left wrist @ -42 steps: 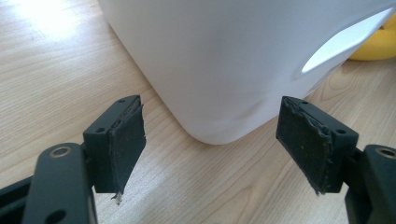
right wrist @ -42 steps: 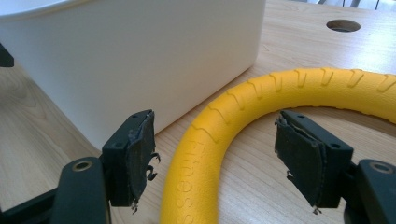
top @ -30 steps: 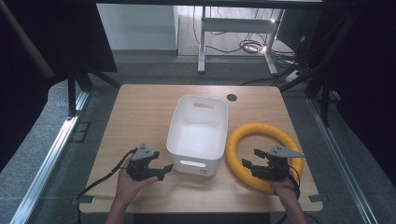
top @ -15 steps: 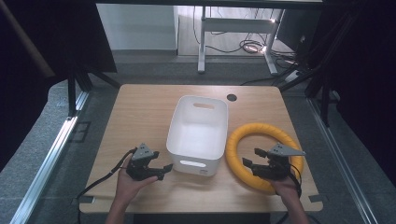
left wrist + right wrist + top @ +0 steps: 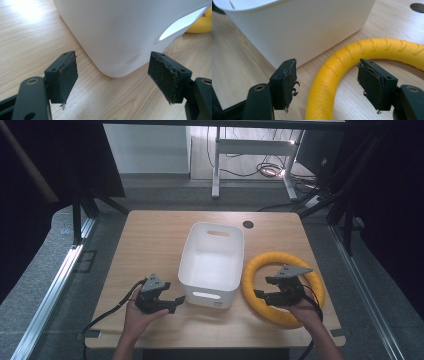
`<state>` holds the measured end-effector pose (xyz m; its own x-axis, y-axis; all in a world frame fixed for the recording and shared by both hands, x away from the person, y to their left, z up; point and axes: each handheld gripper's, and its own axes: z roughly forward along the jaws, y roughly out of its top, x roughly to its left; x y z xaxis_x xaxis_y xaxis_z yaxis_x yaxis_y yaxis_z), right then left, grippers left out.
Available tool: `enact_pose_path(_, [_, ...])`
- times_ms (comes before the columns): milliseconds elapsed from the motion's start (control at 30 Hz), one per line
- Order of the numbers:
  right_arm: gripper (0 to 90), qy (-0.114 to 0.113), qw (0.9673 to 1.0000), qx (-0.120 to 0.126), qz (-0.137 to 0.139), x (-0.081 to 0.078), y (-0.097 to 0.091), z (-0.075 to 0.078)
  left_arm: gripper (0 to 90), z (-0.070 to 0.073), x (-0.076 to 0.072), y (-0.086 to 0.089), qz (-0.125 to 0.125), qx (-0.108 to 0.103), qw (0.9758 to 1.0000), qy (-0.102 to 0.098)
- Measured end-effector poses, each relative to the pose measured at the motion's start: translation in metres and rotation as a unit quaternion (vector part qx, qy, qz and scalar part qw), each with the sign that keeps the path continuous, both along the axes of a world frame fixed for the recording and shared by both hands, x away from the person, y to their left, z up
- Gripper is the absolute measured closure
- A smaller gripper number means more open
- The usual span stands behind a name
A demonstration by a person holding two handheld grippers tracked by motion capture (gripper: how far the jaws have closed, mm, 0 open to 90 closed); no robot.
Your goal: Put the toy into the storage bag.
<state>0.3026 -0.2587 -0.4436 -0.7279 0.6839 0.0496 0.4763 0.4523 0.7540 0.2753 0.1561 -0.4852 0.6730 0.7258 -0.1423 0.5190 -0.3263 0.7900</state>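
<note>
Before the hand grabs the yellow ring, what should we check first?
1. Yellow ring between the pads of the right gripper: ok; its jaws have just been closing.
2. Pads pressing on the ring: not ok, gaps on both sides.
3. White bin empty, room for the ring: ok.
4. Ring free of the bin wall: cannot tell; they sit very close.
5. Left gripper open, beside the bin, holding nothing: ok.

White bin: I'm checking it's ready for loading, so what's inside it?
The bin looks empty in the high view: bare white floor and walls. Its near wall hides a strip of the floor.
</note>
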Motion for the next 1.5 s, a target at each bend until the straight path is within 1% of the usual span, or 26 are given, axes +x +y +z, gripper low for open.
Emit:
enact_pose_path(133, [32.1,0.017,0.9993,-0.028,0.017,0.004,0.008,0.003,23.7,-0.001,0.0,0.0,0.0,0.0,1.0,0.001])
enact_pose_path(200, [32.1,0.022,0.999,-0.034,0.02,0.005,0.01,0.003,23.8,-0.001,0.0,0.0,0.0,0.0,1.0,0.001])
enact_pose_path(233, [32.1,0.032,0.9983,-0.041,0.026,0.006,0.013,0.004,23.8,-0.001,0.0,0.0,0.0,0.0,1.0,0.001])
enact_pose_path(267, [32.2,0.041,0.9972,-0.054,0.03,0.007,0.016,0.003,23.8,-0.001,0.0,0.0,-0.001,0.0,1.0,0.001])
enact_pose_path(333, [32.2,0.045,0.9966,-0.061,0.032,0.008,0.017,0.002,23.7,-0.001,0.0,-0.001,-0.001,0.0,1.0,0.002])
enact_pose_path(367, [32.2,0.058,0.9945,-0.079,0.037,0.01,0.019,0.0,23.8,-0.001,0.0,-0.001,-0.001,0.001,1.0,0.001])
enact_pose_path(533, [32.3,0.081,0.9897,-0.107,0.05,0.012,0.024,-0.004,23.8,-0.002,0.0,-0.002,-0.002,0.001,1.0,0.003])
enact_pose_path(567, [32.3,0.081,0.9897,-0.107,0.05,0.012,0.024,-0.004,23.8,-0.002,0.0,-0.002,-0.002,0.001,1.0,0.003])
enact_pose_path(600, [32.2,0.086,0.9883,-0.115,0.051,0.013,0.026,-0.005,23.8,-0.002,0.0,-0.002,-0.001,0.001,1.0,0.003])
enact_pose_path(633, [32.2,0.095,0.9853,-0.131,0.053,0.014,0.028,-0.007,23.8,-0.002,0.0,-0.001,-0.001,0.001,1.0,0.003])
enact_pose_path(667, [32.1,0.098,0.9842,-0.137,0.055,0.014,0.028,-0.008,23.8,-0.002,0.0,-0.001,-0.001,0.001,1.0,0.003])
enact_pose_path(700, [32.1,0.098,0.9842,-0.137,0.055,0.014,0.028,-0.008,23.8,-0.002,0.0,-0.001,-0.001,0.001,1.0,0.003])
enact_pose_path(733, [32.1,0.103,0.9826,-0.145,0.054,0.014,0.03,-0.009,23.8,-0.002,0.0,-0.001,-0.001,0.001,1.0,0.002])
enact_pose_path(767, [32.1,0.115,0.9788,-0.16,0.057,0.015,0.032,-0.012,23.8,-0.002,0.0,-0.001,-0.001,0.001,1.0,0.002])
enact_pose_path(933, [31.8,0.136,0.9693,-0.195,0.063,0.017,0.038,-0.02,23.8,-0.002,0.0,-0.001,-0.001,0.001,1.0,0.003])
enact_pose_path(967, [31.8,0.136,0.9693,-0.195,0.063,0.017,0.038,-0.02,23.8,-0.002,0.0,-0.001,-0.001,0.001,1.0,0.003])
enact_pose_path(1000, [31.9,0.14,0.9675,-0.201,0.063,0.017,0.039,-0.022,23.8,-0.002,0.0,-0.001,-0.001,0.001,1.0,0.002])
enact_pose_path(1067, [31.8,0.153,0.9614,-0.219,0.064,0.018,0.042,-0.028,23.8,-0.002,0.0,-0.001,-0.001,0.001,1.0,0.003])
enact_pose_path(1167, [31.9,0.162,0.9579,-0.228,0.066,0.019,0.044,-0.033,23.7,-0.002,0.0,-0.002,-0.002,0.001,1.0,0.003])
enact_pose_path(1200, [31.9,0.162,0.9579,-0.228,0.066,0.019,0.044,-0.033,23.7,-0.002,0.0,-0.002,-0.002,0.001,1.0,0.003])
enact_pose_path(1233, [32.1,0.168,0.9552,-0.235,0.064,0.02,0.046,-0.035,23.8,-0.002,0.0,-0.002,-0.002,0.001,1.0,0.003])
enact_pose_path(1267, [32.2,0.169,0.9536,-0.24,0.066,0.02,0.046,-0.036,23.8,-0.002,0.0,-0.002,-0.002,0.0,1.0,0.004])
enact_pose_path(1367, [33.4,0.173,0.95,-0.252,0.064,0.022,0.047,-0.039,23.8,-0.003,0.0,-0.002,-0.003,0.001,1.0,0.003])
enact_pose_path(1400, [33.4,0.173,0.95,-0.252,0.064,0.022,0.047,-0.039,23.8,-0.003,0.0,-0.003,-0.003,0.001,1.0,0.004])
enact_pose_path(1467, [34.4,0.185,0.9454,-0.261,0.063,0.023,0.048,-0.041,23.8,-0.003,0.0,-0.003,-0.003,0.001,1.0,0.004])
enact_pose_path(1500, [34.4,0.185,0.9454,-0.261,0.063,0.023,0.048,-0.041,23.8,-0.003,0.0,-0.003,-0.003,0.001,1.0,0.004])
